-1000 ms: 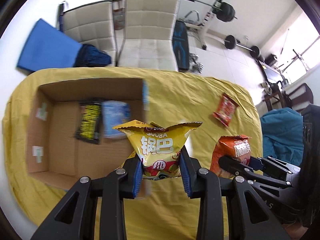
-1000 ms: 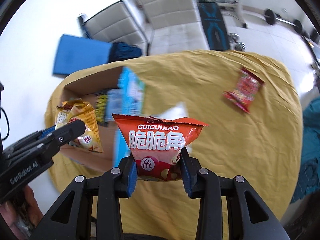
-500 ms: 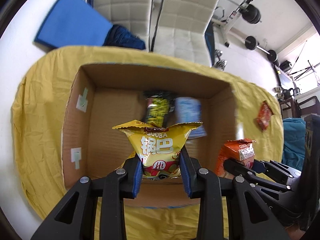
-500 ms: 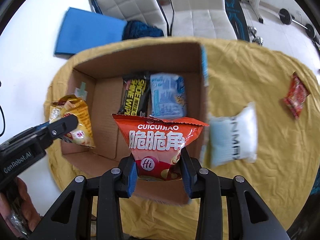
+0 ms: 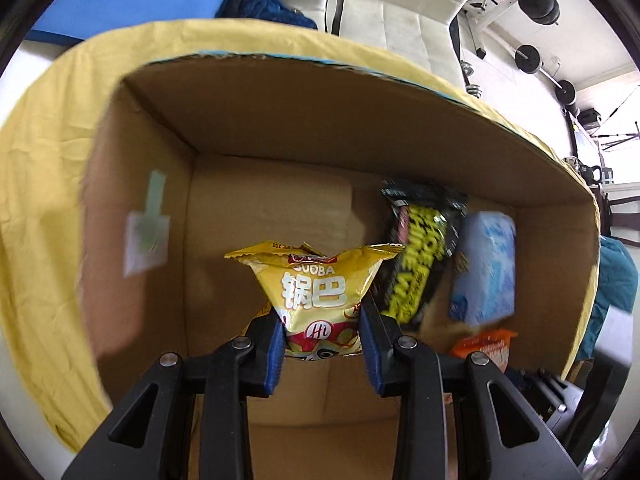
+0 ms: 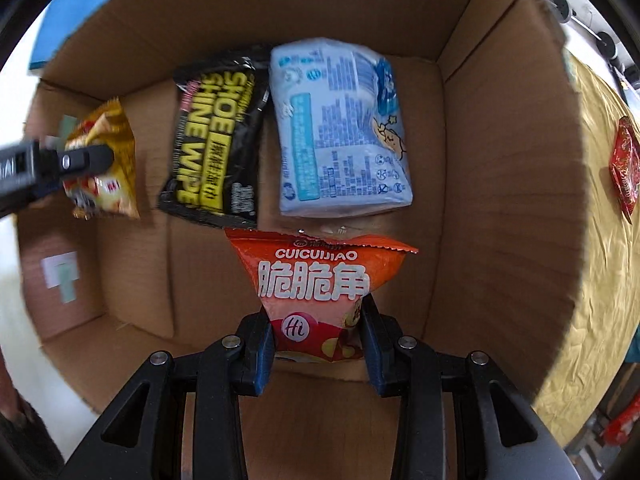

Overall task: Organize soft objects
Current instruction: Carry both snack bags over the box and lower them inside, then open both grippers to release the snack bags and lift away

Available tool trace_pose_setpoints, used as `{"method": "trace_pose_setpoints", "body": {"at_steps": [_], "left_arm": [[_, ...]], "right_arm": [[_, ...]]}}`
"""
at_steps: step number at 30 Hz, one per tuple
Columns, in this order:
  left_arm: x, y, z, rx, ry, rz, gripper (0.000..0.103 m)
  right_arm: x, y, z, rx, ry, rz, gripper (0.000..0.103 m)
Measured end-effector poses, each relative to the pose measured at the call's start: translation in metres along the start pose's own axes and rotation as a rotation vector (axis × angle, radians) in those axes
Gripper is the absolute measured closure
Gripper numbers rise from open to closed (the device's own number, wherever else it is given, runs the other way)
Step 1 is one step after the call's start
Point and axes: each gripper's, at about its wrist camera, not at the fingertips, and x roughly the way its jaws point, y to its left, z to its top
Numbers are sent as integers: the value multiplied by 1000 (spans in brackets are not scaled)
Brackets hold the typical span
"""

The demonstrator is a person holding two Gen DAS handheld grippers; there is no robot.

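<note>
My left gripper is clamped on the lower part of a crinkly yellow foil snack bag, its puffed top fanning out above the blue pads, because a pinch at the narrow end keeps a soft, air-filled pack from slipping. It hangs inside the open brown cardboard box, over bare floor on the left half, where I judge there is room to drop it. Ahead and to its right lie a black-and-yellow shoe-wipe packet and a pale blue plastic tissue pack, side by side and touching, flat on the box floor. My right gripper is likewise squeezed onto an orange foil snack bag, held just short of those two packs. Well off to its right, a small red snack packet waits on the yellow tablecloth.
</note>
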Motion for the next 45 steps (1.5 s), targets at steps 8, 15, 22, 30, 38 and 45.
{"method": "trace_pose_setpoints", "body": {"at_steps": [8,15,22,30,38,45], "left_arm": [[21,5,29,19,39,-15,69],[13,13,27,-9,35,-9,61],[-12,12,8,-5,-6,18,50],[-49,-3,-19,25,-73,39,39],[-87,-2,-50,18,-172,29,9],[-104,-10,-84,30,-229,53,4]], "right_arm": [[3,2,9,2,-18,-42,63],[2,-3,14,22,-8,-39,61],[-18,-10,24,38,-25,-33,49],[-49,-4,18,29,-73,-28,37],[-86,-3,-12,10,-154,-27,15],[-117,2,-42,-25,-232,-30,2]]}}
